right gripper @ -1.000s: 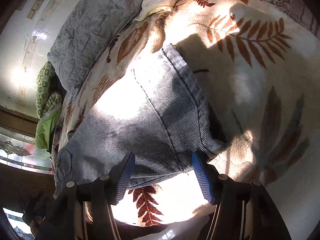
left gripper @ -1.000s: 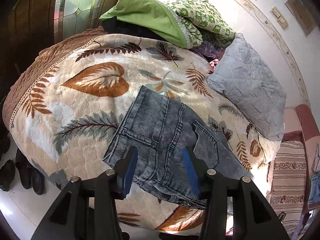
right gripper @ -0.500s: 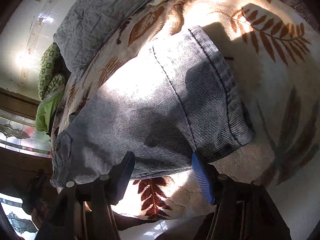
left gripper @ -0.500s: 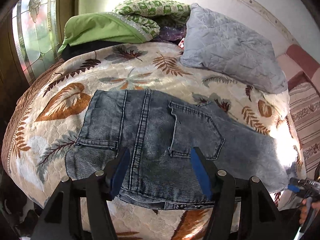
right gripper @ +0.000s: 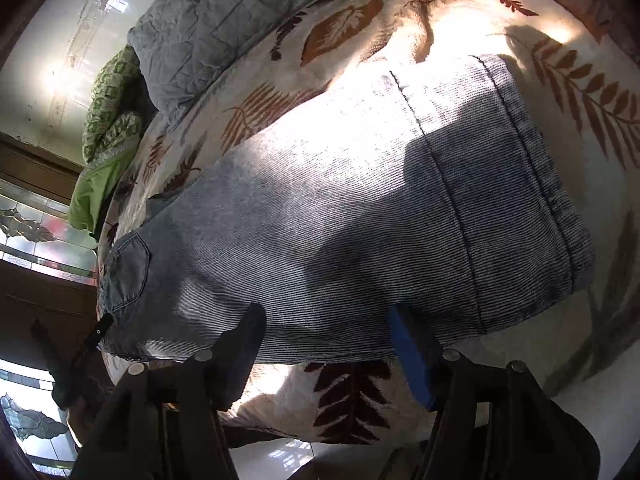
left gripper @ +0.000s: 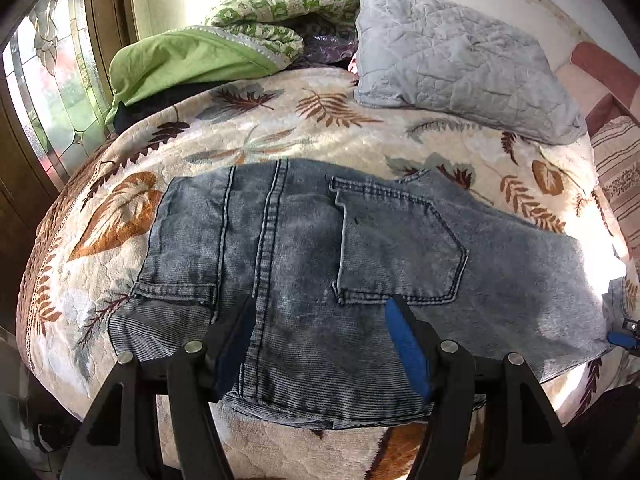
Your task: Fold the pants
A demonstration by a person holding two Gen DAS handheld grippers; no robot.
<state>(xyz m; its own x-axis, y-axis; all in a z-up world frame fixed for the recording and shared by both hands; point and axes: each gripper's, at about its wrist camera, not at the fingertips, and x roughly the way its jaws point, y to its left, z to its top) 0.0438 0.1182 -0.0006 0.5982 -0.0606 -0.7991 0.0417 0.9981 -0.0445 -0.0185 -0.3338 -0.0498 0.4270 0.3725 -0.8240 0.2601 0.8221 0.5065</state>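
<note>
Blue-grey denim pants point(left gripper: 320, 248) lie flat across the leaf-patterned bedspread point(left gripper: 280, 140), back pockets up. My left gripper point(left gripper: 320, 308) hovers over the waistband end near the bed's edge. Its jaws are opening; denim lies below them, and the pads do not press on it. In the right wrist view the leg end of the pants point(right gripper: 360, 200) lies in sun and shadow, hems at the right. My right gripper point(right gripper: 326, 314) stands over the pants' near edge, its jaws opening and gripping nothing. The right gripper's blue tip point(left gripper: 622, 334) shows at the far right.
A grey quilted pillow point(left gripper: 460, 52) and green bedding point(left gripper: 180, 64) are piled at the back of the bed. A stained-glass window point(left gripper: 48, 80) is on the left, a striped cloth point(left gripper: 620, 176) on the right. The bed's near edge drops to a tiled floor point(right gripper: 288, 456).
The left gripper rolled and swung over the waistband, and its jaws spread wider. The right gripper drew back toward the pants' near edge; the bunched hem now lies flat.
</note>
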